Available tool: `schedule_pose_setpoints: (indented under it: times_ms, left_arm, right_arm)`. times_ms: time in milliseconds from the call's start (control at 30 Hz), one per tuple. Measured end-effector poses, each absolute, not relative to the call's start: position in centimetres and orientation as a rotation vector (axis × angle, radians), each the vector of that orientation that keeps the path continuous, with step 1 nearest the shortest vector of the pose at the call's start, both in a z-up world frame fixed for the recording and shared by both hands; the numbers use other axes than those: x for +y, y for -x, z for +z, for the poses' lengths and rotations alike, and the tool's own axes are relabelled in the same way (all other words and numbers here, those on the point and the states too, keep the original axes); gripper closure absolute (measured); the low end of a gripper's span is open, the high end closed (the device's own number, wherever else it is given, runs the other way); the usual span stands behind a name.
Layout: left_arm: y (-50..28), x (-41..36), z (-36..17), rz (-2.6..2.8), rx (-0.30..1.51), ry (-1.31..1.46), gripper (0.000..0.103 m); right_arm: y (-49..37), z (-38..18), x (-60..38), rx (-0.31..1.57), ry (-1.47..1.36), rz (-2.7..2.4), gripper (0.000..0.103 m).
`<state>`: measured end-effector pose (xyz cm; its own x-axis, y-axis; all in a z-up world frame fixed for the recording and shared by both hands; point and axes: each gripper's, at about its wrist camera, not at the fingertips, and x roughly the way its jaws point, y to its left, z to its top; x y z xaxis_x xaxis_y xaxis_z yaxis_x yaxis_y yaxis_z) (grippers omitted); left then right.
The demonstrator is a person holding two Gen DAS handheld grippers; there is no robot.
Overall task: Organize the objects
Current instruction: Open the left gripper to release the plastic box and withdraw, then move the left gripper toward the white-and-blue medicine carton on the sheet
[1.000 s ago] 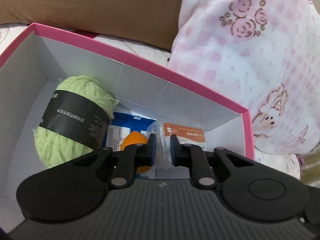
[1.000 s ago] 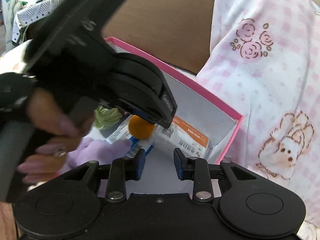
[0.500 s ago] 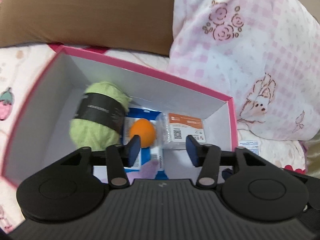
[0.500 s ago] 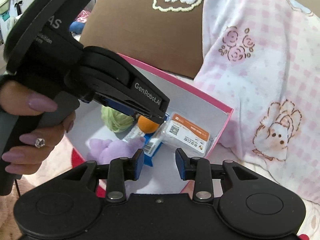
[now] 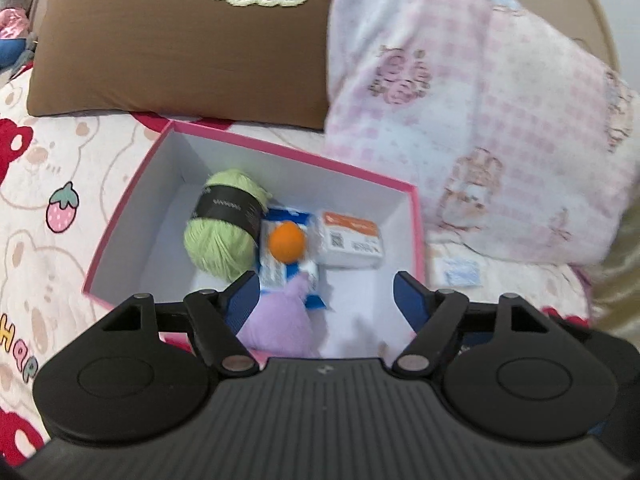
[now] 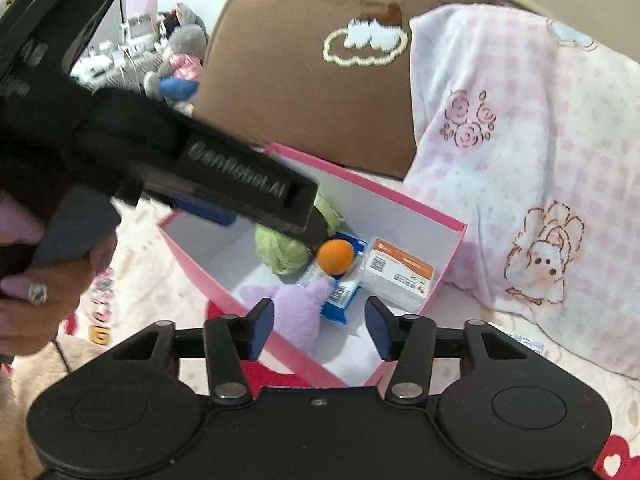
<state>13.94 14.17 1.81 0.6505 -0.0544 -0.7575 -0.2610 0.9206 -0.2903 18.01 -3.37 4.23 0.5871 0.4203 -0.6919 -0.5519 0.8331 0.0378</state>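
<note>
The box (image 5: 132,216) sits on the bed sheet (image 5: 52,160), pink outside and white inside, with its contents bunched toward the far right corner. A green yarn ball (image 5: 224,232) lies by the back wall; just right of it an orange ball (image 5: 285,243) rests on a blue packet (image 5: 280,272), and a white carton (image 5: 350,240) with an orange stripe lies by the right wall. A purple plush (image 5: 280,320) lies at the near edge, its tip touching the blue packet.

The left gripper (image 5: 324,292) hangs above the near rim, and its jaws have just been opening: they stand wide apart with nothing between the pads, the plush lying below them. The right gripper (image 6: 318,326) is also empty, its jaws having just been opening to a moderate gap, over the near right corner of the box. A hand (image 6: 48,280) holds the left tool's handle.

Both tools appear to be clearing the box after a placement. To do that well, lift straight away from the rim so no finger clips the cardboard wall or drags the plush out. A small blue-and-white sachet (image 5: 460,272) lies on the sheet just outside the right wall, below the pink blanket (image 5: 500,120); it looks like the next candidate, and a flat thin item calls for a low, nearly closed approach.
</note>
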Motion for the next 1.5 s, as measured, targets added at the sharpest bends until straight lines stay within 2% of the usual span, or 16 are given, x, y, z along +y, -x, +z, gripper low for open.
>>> schedule_pose_setpoints:
  times_ms: [100,300,433,733,833,967,1200,1433,1500]
  left_arm:
    - [-12.3,12.5,3.5,0.117,0.852,0.293,0.026]
    - [-9.6,10.7,5.8,0.101,0.878,0.238,0.025]
    - [-7.8,9.7,7.4,0.068,0.865,0.256,0.025]
    - [-4.4,6.8,10.3,0.027,0.839,0.227,0.024]
    - [-3.5,5.8,11.0,0.028,0.818,0.197,0.019]
    - [-2.7,4.4,11.3,0.005,0.819,0.157,0.018]
    - [-2.1,1.4,10.1,-0.043,0.849,0.117,0.011]
    - [-3.6,-1.5,7.5,-0.072,0.916,0.131,0.011]
    - [-3.9,-2.3,7.2,-0.081,0.920,0.128,0.008]
  right_arm:
    - [-16.6,5.4,-3.3,0.754,0.190,0.580,0.027]
    - [-14.0,6.0,-3.7,0.761,0.259,0.593,0.025]
    - [-12.4,7.2,-5.2,0.742,0.246,0.598,0.015]
    - [-9.8,9.5,-8.8,0.741,0.238,0.606,0.010]
    - [-8.9,9.8,-9.8,0.747,0.246,0.611,0.009]
    - [-7.9,9.8,-11.5,0.769,0.238,0.605,0.009]
    - [-6.8,8.3,-14.1,0.778,0.268,0.579,0.006]
    - [-7.0,6.2,-16.8,0.784,0.250,0.570,0.006]
    - [-7.2,5.7,-17.5,0.774,0.247,0.573,0.006]
